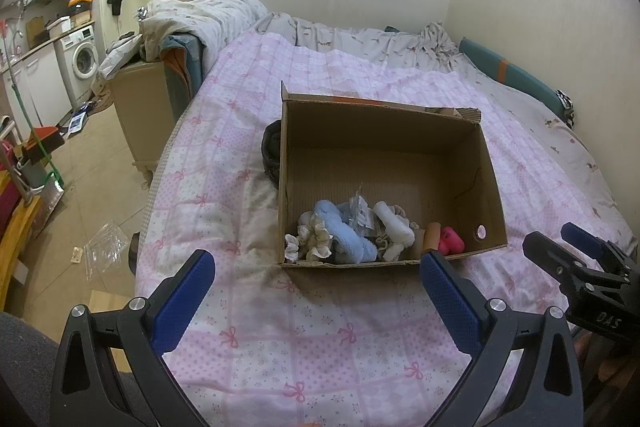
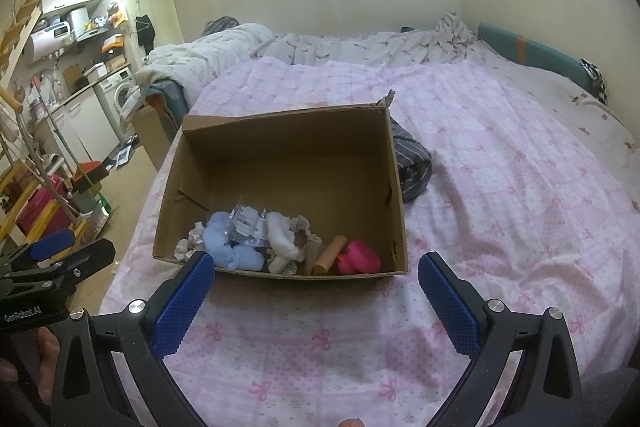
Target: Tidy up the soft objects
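An open cardboard box [image 1: 384, 119] [image 2: 288, 131] stands on the pink bed cover. Along its near wall lie several soft things: a light blue fluffy sock [image 1: 348, 231] [image 2: 228, 247], white socks [image 1: 396, 227] [image 2: 282, 239], a frilly cream piece [image 1: 312, 241], a tan roll [image 2: 330, 255] and a bright pink item [image 1: 450, 241] [image 2: 358, 259]. A clear plastic packet [image 2: 248, 223] lies on top of them. My left gripper [image 1: 316, 271] is open and empty just short of the box. My right gripper [image 2: 316, 271] is likewise open and empty before the box's near edge.
A dark striped cloth [image 2: 412, 163] [image 1: 272, 147] lies against the box's side on the bed. Rumpled white bedding [image 1: 360, 39] fills the far end. The bed's left edge drops to a tiled floor [image 1: 92, 187] with clutter, a cabinet [image 1: 140, 107] and a washing machine [image 1: 82, 61].
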Demonstrator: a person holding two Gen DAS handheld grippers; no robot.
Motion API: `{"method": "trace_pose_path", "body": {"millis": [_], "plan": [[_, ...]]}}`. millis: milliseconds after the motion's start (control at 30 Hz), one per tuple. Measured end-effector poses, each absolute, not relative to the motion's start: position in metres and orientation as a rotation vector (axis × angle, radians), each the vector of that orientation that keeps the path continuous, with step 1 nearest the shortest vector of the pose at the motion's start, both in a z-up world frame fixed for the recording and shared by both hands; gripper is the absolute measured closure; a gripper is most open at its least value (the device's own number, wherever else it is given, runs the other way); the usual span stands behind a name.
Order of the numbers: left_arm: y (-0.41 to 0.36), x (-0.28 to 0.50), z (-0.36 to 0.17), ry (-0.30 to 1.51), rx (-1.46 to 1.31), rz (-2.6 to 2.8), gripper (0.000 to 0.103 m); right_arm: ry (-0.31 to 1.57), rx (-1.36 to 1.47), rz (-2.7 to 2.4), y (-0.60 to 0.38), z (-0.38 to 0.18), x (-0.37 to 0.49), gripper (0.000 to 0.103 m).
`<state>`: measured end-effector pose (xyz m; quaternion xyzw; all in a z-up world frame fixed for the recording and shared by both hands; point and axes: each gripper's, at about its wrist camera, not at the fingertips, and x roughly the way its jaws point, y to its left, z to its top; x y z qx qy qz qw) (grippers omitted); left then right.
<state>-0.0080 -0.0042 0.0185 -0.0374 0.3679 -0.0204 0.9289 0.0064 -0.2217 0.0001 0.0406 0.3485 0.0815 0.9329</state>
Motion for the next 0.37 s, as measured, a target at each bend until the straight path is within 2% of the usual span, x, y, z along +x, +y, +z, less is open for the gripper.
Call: {"method": "trace_pose_path", "body": {"millis": [367], "plan": [[-0.0045, -0.0087, 0.0167, 0.750, -0.076, -0.041, 0.001, 0.711, 0.087, 0.169, -0.2210, 0.0013, 0.0058, 0.000]]}}
